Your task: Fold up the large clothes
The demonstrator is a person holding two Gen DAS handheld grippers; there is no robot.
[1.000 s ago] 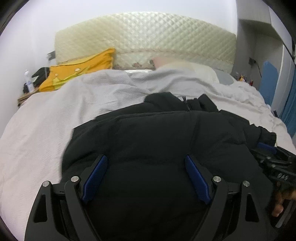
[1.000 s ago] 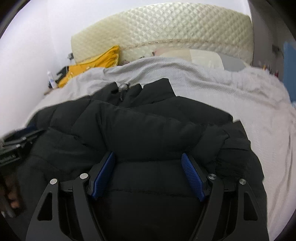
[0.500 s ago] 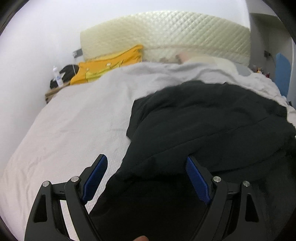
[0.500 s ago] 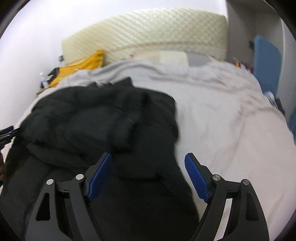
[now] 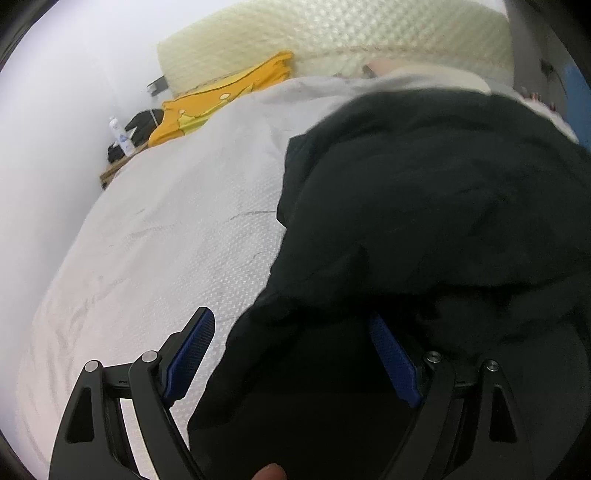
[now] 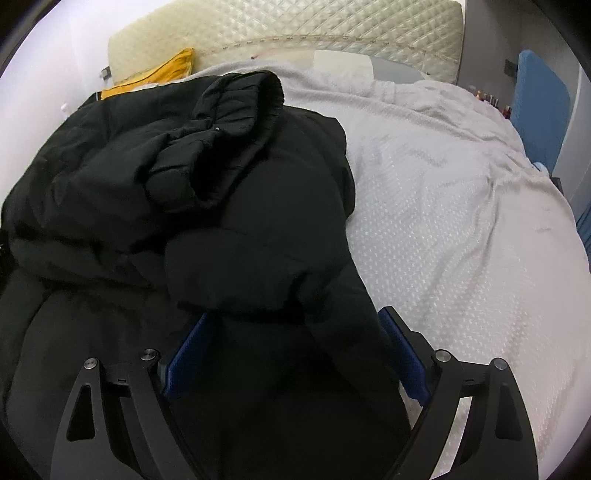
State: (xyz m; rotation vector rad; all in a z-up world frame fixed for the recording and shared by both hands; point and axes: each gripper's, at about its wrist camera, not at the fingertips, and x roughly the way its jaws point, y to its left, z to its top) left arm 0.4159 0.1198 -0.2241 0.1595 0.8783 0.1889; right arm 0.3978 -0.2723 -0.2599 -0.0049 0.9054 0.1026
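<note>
Puffy quilted black jacket (image 6: 184,206) lies bunched on waffle-textured white bedspread (image 6: 461,229).

My 2 grippers, left (image 5: 291,354) and right (image 6: 295,354), 2 blue pads (image 5: 190,354) per gripper, 1 blk jacket (image 6: 229,192), 1 white bedspread (image 6: 461,221), 1 quilted headboard (image 6: 295,29), 1 yellow cloth (image 5: 221,96), 1 bottle (image 5: 122,136), 1 fingertip (image 5: 271,472)

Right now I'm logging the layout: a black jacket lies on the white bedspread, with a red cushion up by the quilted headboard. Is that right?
Not quite. The cushion by the headboard is yellow, not red, as the left wrist view shows. The rest holds: the black jacket lies on the white bedspread.
</note>
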